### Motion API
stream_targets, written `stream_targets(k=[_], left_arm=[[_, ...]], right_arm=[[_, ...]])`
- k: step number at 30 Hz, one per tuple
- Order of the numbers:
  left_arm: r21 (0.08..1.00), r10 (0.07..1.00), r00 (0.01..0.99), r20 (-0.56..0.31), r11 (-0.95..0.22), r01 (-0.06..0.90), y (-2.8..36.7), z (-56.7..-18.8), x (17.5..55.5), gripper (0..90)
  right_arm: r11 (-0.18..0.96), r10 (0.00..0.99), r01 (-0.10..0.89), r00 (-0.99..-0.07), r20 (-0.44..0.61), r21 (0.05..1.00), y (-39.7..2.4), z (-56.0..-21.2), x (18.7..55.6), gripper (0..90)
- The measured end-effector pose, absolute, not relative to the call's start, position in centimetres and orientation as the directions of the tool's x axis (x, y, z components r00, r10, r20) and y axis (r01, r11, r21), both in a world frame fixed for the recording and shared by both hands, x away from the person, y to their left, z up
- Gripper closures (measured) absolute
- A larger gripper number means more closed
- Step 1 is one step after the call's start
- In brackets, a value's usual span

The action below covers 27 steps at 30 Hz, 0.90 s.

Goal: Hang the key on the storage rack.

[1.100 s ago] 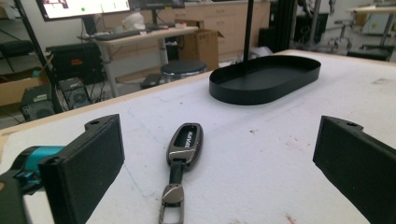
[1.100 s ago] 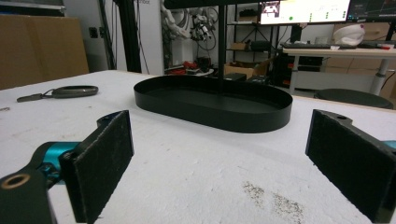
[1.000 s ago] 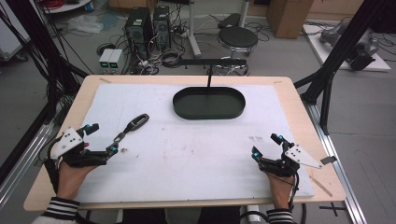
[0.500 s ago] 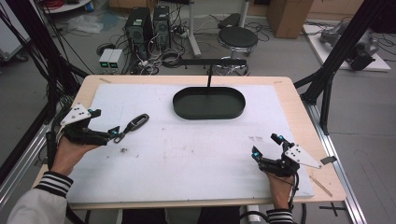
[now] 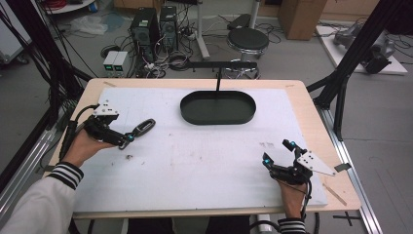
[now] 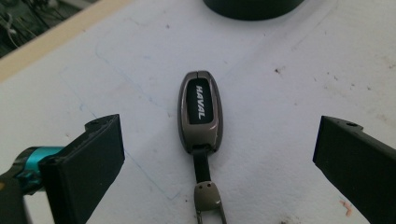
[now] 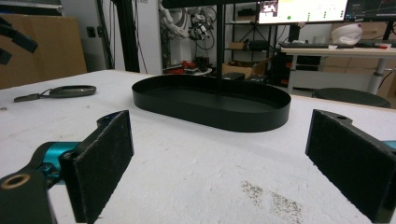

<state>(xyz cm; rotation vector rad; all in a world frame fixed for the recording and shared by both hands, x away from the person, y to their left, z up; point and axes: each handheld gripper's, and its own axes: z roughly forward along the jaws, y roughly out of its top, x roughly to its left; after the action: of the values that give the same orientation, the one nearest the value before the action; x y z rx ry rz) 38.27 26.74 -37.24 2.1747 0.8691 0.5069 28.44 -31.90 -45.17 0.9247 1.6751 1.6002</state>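
**Key fob not yet gripped, tray waiting**

On the white foam-topped table (image 5: pixel 204 165), a metallic grey-brown car key fob (image 6: pixel 200 112) with a glossy black face and white lettering lies flat near the left edge, its short strap and metal clasp trailing toward the camera in the left gripper view. Its casing looks smooth, rounded and hard, likely slippery at the edges. The left gripper (image 5: pixel 127 139) points at the fob's strap end, and its 2 black jaws stand wide apart on either side of the fob, touching nothing. Their pads look flat, rectangular and matte.

Toward the far side of the table sits a shallow black oval tray (image 5: pixel 218 107) with a low upright wall and a thin post rising at its back; it holds nothing. The right gripper (image 5: pixel 277 152) rests near the front right corner, its 2 felt-like pads apart with only bare tabletop between them.

By my reading, the work is at its start: the fob is lined up but not grasped. Closing on it, lifting it and probably carrying it to the tray all remain.
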Motion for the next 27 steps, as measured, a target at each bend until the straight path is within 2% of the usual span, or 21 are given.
stream_targets(k=[8,11,14,15,17,27], left_arm=[[0.701,0.724,0.685,0.075,-0.527,0.481,26.5,-37.5,40.0,2.5],[0.643,0.725,0.685,0.075,-0.560,0.522,26.4,-37.9,40.8,2.5],[0.629,0.722,0.690,0.057,-0.563,0.537,26.2,-37.9,41.2,2.6],[0.620,0.717,0.695,0.052,-0.569,0.541,26.1,-37.9,41.3,5.2],[0.603,0.710,0.704,0.032,-0.575,0.552,25.9,-37.9,41.6,16.4],[0.527,0.723,0.689,0.046,-0.604,0.598,25.5,-39.0,42.2,16.2]], right_arm=[[0.009,0.834,0.069,-0.551,0.031,0.998,-31.8,-45.2,28.4,6.6],[0.011,0.835,0.071,-0.550,0.030,0.997,-31.8,-45.2,28.3,6.6],[0.012,0.835,0.068,-0.549,0.027,0.998,-31.9,-45.2,28.4,6.6],[0.011,0.835,0.070,-0.549,0.029,0.998,-31.9,-45.2,28.3,6.6],[0.013,0.835,0.068,-0.549,0.027,0.998,-31.9,-45.2,28.3,6.6],[0.013,0.835,0.068,-0.550,0.027,0.998,-31.9,-45.2,28.3,6.6]])
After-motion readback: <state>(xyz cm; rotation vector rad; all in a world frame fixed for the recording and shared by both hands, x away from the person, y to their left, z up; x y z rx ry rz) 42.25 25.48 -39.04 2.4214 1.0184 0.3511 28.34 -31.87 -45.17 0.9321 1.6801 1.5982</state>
